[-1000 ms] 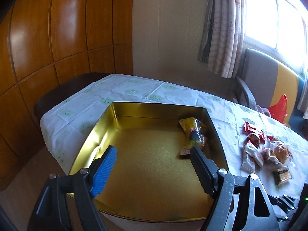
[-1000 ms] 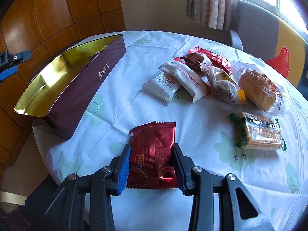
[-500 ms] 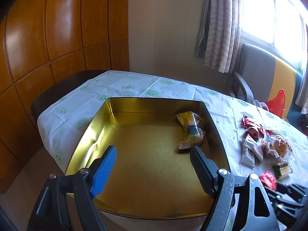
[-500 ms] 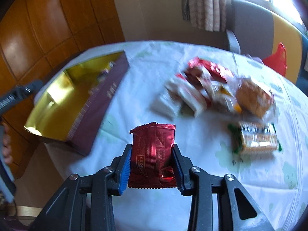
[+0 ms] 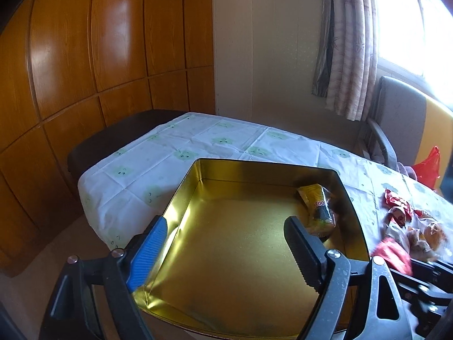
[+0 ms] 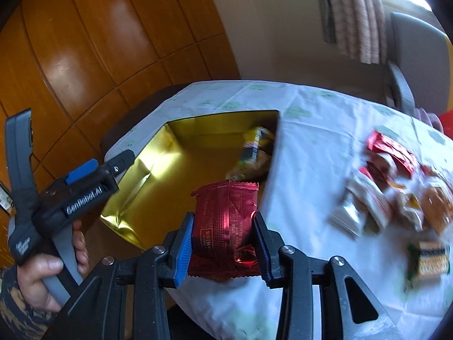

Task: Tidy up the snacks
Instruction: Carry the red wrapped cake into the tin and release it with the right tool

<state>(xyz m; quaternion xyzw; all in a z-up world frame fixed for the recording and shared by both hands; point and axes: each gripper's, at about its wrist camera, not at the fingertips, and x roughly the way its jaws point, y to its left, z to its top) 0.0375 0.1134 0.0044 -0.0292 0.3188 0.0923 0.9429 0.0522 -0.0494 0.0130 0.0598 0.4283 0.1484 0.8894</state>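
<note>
My right gripper (image 6: 223, 228) is shut on a red foil snack packet (image 6: 225, 226) and holds it in the air just right of the gold tin box (image 6: 158, 164), near its right wall. The packet shows blurred in the left wrist view (image 5: 392, 255). The tin (image 5: 235, 255) holds one yellow snack packet (image 5: 318, 206) by its right wall, also in the right wrist view (image 6: 254, 153). My left gripper (image 5: 226, 246) is open and empty over the tin's near edge. It also shows in the right wrist view (image 6: 96, 175).
A pile of loose snack packets (image 6: 390, 187) lies on the white tablecloth (image 6: 305, 147) right of the tin, with a green-edged biscuit pack (image 6: 429, 259) nearer. A grey chair (image 5: 396, 121) and a red bag (image 5: 427, 167) stand at the far right. Wood panelling lies behind.
My right gripper has lifted the red packet off the table and carried it left toward the tin. The left gripper has risen slightly and stayed open.
</note>
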